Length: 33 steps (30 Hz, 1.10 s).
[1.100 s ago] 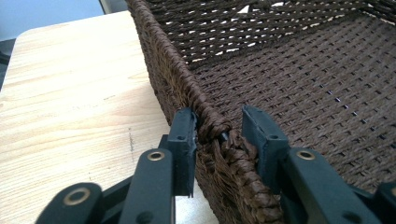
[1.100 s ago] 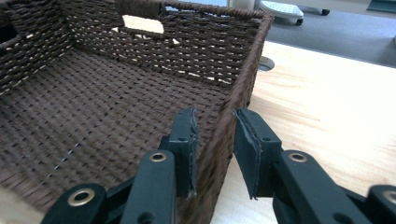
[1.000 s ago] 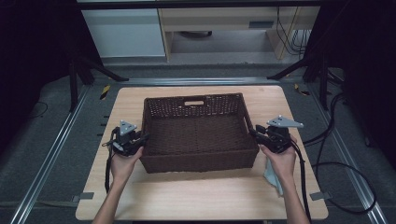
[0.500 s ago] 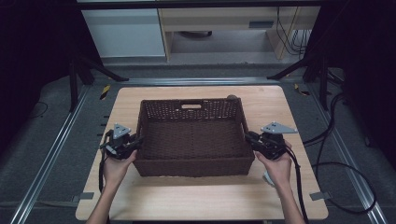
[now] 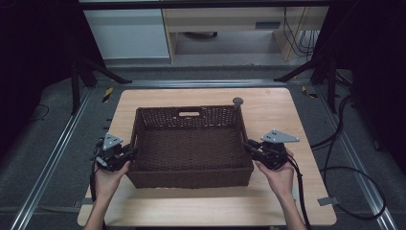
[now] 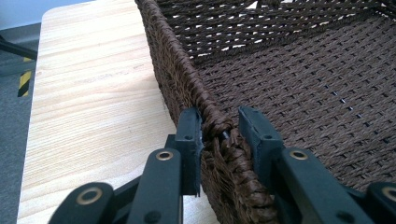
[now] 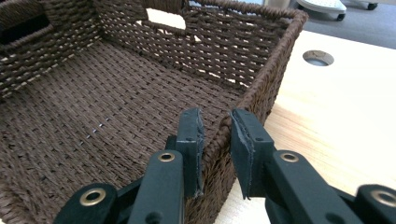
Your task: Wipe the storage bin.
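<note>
Clamped on opposite side rims of the brown wicker basket (image 5: 191,146): left gripper (image 6: 219,135) and right gripper (image 7: 216,137), jaws just closed tighter. Dragged nearer the table's front edge than before. Beneath, a light wooden table (image 5: 273,108); around, grey floor (image 5: 43,143), dark room.

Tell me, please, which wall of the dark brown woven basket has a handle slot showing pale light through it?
The far wall of the dark brown woven basket; the side walls clamped by the grippers show no slot.
</note>
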Available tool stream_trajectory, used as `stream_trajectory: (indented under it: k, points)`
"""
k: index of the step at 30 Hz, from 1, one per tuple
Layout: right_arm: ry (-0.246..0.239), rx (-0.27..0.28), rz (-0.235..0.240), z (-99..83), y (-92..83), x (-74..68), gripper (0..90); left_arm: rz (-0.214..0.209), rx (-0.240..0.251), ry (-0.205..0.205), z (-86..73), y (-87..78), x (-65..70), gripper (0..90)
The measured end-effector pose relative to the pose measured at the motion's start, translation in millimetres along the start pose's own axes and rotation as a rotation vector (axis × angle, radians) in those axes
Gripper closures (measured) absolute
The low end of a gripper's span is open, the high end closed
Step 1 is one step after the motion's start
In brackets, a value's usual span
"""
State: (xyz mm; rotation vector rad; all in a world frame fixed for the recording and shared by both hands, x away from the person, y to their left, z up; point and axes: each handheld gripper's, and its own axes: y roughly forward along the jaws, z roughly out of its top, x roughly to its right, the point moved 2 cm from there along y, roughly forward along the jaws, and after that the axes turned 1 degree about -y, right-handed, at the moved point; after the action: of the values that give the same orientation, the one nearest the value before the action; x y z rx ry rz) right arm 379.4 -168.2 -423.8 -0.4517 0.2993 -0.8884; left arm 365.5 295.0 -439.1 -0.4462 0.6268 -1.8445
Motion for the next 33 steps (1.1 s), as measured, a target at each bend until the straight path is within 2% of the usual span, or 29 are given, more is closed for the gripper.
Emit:
stream_trajectory:
  k: [3,7,11,14,19,27,33]
  points:
    - [0.011,0.055,0.004,4.6,-8.7,3.6,71.1,0.001,-0.002,0.005,0.5,0.3,-0.9,69.4]
    - [0.024,0.083,-0.024,4.2,-20.8,12.1,68.1,-0.003,-0.004,-0.001,0.5,0.1,-3.0,69.6]
    - [0.050,0.060,-0.066,-4.7,-26.3,25.4,65.8,-0.002,-0.002,-0.005,-1.0,-1.6,-3.4,69.6]
    - [0.048,0.031,-0.106,-14.3,-28.4,33.9,63.8,-0.004,0.001,-0.013,-2.3,-2.5,-4.0,69.4]
    - [0.065,0.038,-0.151,-23.0,-35.1,45.6,58.3,-0.009,0.008,-0.027,-3.1,-2.3,-4.7,69.3]
    - [0.057,0.012,-0.210,-35.7,-43.5,51.5,49.8,-0.007,0.006,-0.026,-3.1,-2.0,-4.5,69.3]
    - [0.067,-0.007,-0.238,-57.7,-53.9,52.2,46.1,-0.010,0.010,-0.033,-3.6,-2.1,-4.7,69.3]
